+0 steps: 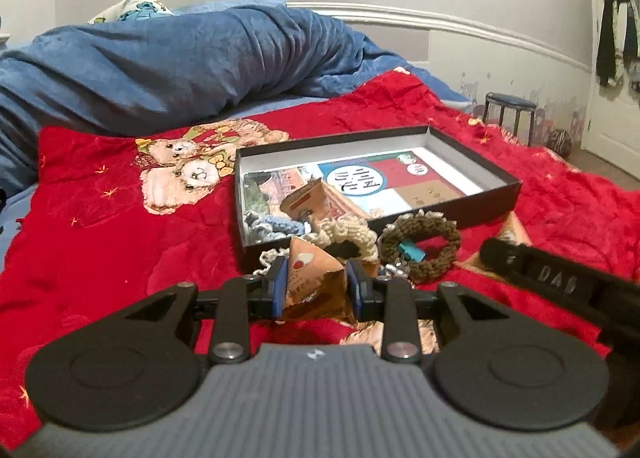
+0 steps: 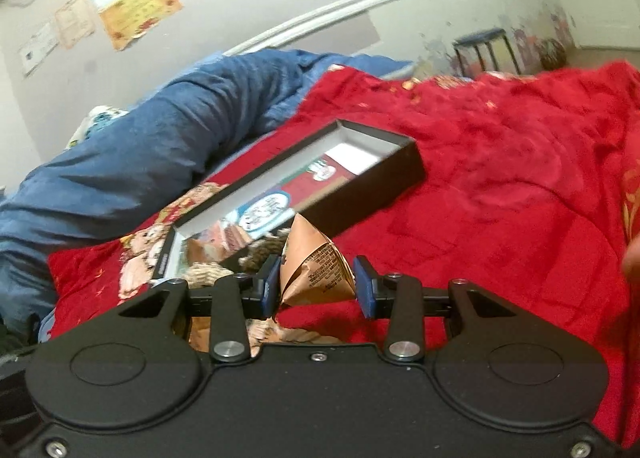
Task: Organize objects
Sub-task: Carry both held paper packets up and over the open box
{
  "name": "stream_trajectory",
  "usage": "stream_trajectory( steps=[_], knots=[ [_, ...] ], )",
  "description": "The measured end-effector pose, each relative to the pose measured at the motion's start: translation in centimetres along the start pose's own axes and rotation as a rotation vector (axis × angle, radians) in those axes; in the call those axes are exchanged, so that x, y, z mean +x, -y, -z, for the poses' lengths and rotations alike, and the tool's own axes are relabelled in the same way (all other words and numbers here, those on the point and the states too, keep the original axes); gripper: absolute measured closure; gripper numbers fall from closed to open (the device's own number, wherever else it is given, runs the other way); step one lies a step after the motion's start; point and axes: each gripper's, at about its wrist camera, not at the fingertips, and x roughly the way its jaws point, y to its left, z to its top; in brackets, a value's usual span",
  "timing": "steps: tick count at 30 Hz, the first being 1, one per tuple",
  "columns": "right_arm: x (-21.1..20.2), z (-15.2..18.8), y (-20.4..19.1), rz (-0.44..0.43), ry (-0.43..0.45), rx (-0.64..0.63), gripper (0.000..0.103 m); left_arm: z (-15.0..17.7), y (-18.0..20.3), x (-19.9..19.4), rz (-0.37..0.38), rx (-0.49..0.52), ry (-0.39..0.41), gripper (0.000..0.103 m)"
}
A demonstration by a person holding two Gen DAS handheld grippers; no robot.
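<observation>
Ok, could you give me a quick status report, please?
Left tongs shut on packet. Right tongs shut on second packet. Box open ahead; scrunchies crowd its near rim.

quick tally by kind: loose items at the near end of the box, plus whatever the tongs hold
Brown pyramid packets: 3 (left tongs grip one, right tongs grip one, one in the box)
Knitted rings: 3 (cream, olive, blue)
Total: 6

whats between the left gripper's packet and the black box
In the left wrist view, crocheted scrunchies: a cream one and an olive one lie between the held packet and the box.
</observation>
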Motion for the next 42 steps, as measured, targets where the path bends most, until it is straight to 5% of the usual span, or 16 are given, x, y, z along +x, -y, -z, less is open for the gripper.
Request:
stream_trajectory(
  steps=[5,17,25,35,42],
  knots=[
    [0.2,0.1,-1.6,-0.008,-0.002,-0.080,0.065,-0.3,-0.3,-0.2,-0.006,-0.007,0.032,0.068],
    [0.9,-0.5,0.1,0.017,-0.018,0.130,0.065,-3.3,-2.4,1.3,-0.036,-0.107,0.074,0.068],
    [0.9,-3.3,-1.3,-0.030,0.023,0.021,0.065,-6.9,-3.6,2.4,0.001,-0.188,0.132,0.068],
    [0.4,-10.7,0.8,-0.007,0.134,-0.134,0.065,-12.9,-1.2,3.3,0.016,-0.074,0.299,0.068],
    [4.2,-13.6,1.3,-0.008,-0.026,-0.199,0.065,-13.4,0.3,5.5,0.058,0.011,0.228,0.068]
  ],
)
